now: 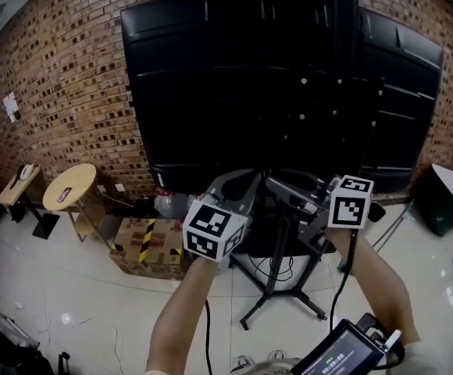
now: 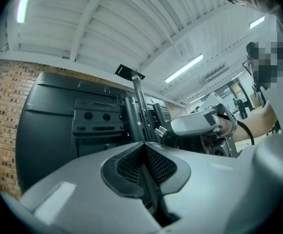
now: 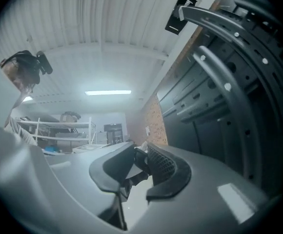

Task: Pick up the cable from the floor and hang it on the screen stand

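Cable seems light and limp, likely to sag. The left tool is closed on a thin strand, and the right tool narrowly pinches a thicker part.

The right gripper clamped the dark cable between its pads, beside the screen stand's curved metal arms.

Screen back close ahead, stand legs below, boxes left, floor free beyond.
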A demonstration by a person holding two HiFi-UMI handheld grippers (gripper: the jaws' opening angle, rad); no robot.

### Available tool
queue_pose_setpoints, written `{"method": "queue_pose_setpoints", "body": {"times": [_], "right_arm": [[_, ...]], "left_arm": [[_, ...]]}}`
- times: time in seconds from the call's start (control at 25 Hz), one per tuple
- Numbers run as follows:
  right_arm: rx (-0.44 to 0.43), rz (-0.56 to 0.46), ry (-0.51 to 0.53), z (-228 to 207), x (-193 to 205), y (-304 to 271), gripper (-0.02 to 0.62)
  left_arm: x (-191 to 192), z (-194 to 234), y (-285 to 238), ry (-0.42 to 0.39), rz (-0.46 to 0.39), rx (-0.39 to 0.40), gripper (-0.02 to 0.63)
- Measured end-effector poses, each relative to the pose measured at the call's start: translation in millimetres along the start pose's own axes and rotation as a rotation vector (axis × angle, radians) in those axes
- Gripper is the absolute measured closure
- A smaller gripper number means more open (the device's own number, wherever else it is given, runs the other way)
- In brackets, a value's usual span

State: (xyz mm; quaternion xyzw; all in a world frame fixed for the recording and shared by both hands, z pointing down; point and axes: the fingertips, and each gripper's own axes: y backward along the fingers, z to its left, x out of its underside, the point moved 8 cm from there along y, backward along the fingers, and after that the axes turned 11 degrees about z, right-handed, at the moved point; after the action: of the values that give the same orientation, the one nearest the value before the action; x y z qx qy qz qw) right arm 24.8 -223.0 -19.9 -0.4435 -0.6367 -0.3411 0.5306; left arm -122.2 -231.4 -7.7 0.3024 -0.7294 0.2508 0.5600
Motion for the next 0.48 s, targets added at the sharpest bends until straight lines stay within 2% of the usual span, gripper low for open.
{"method": "queue_pose_setpoints", "body": {"times": [0.12, 0.32, 0.48], "right_arm": [[0.011, -0.01, 0.039, -11, -37, -4, 0.509], [0.001, 0.014, 0.155, -21, -131, -27, 0.508], [0.031, 0.002, 0.209, -24, -174, -35, 0.508]], "left_arm": [[-27, 15, -14, -0.024, -0.024, -0.036, 0.586], [-92, 60, -39, -0.039, -0.058, -0.088, 0.586], [-122, 82, -54, -0.058, -0.084, -0.109, 0.586]]}}
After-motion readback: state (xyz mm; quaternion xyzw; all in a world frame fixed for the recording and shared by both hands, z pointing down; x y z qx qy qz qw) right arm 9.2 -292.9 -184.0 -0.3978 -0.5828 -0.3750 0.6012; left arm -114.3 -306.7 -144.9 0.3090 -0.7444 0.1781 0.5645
